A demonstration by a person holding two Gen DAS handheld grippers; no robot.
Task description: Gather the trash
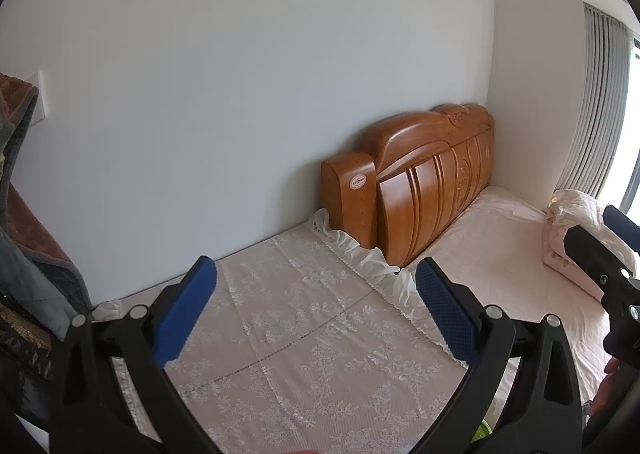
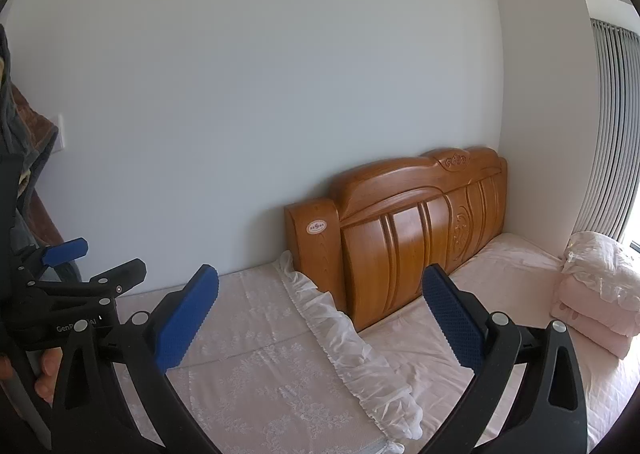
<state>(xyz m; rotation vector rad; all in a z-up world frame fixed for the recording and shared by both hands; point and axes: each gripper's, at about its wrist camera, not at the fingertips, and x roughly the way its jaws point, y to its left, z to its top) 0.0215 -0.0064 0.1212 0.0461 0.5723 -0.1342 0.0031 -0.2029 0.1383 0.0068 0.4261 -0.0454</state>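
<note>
the left gripper point(image 1: 316, 306) is held level over a lace-covered surface point(image 1: 304, 334), its blue-padded fingers point(image 1: 188, 310) spread wide with nothing between them. beside it, the right gripper point(image 2: 320, 314) takes the same pose, jaws apart and empty, pointed toward a carved wooden headboard point(image 2: 404, 230) leaning against a pale wall point(image 2: 256, 94). a hand point(image 2: 46, 370) shows at the left gripper's handle in the right wrist view. a folded pink quilt point(image 2: 600, 290) lies on the pink bedsheet point(image 2: 516, 266) near a grey curtain point(image 2: 616, 122); a white ruffle point(image 2: 344, 330) edges the lace. no trash can be made out in either view.
</note>
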